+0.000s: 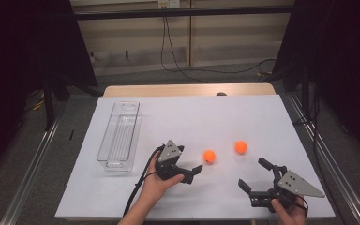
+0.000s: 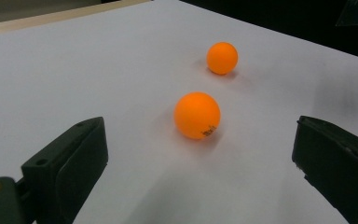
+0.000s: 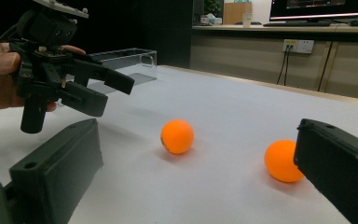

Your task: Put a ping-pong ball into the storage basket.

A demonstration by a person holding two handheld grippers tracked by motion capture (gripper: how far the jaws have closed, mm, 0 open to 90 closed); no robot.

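Observation:
Two orange balls lie on the white table sheet (image 1: 192, 117). The left ball (image 1: 209, 156) (image 2: 197, 115) (image 3: 177, 136) sits just ahead of my left gripper (image 1: 194, 172) (image 2: 199, 156), whose jaws stand wide open and apart from it. The right ball (image 1: 240, 147) (image 2: 222, 58) (image 3: 282, 161) rests farther right, partly behind one jaw in the right gripper view. Near the front right edge my right gripper (image 1: 254, 174) (image 3: 198, 158) is open and holds nothing. It faces both balls and the left gripper (image 3: 100, 91).
A clear plastic tray (image 1: 120, 136) (image 3: 130, 58) stands lengthwise at the left of the sheet, with nothing visible in it. A wooden table edge (image 1: 187, 90) runs along the back. Cables trail on the floor beyond.

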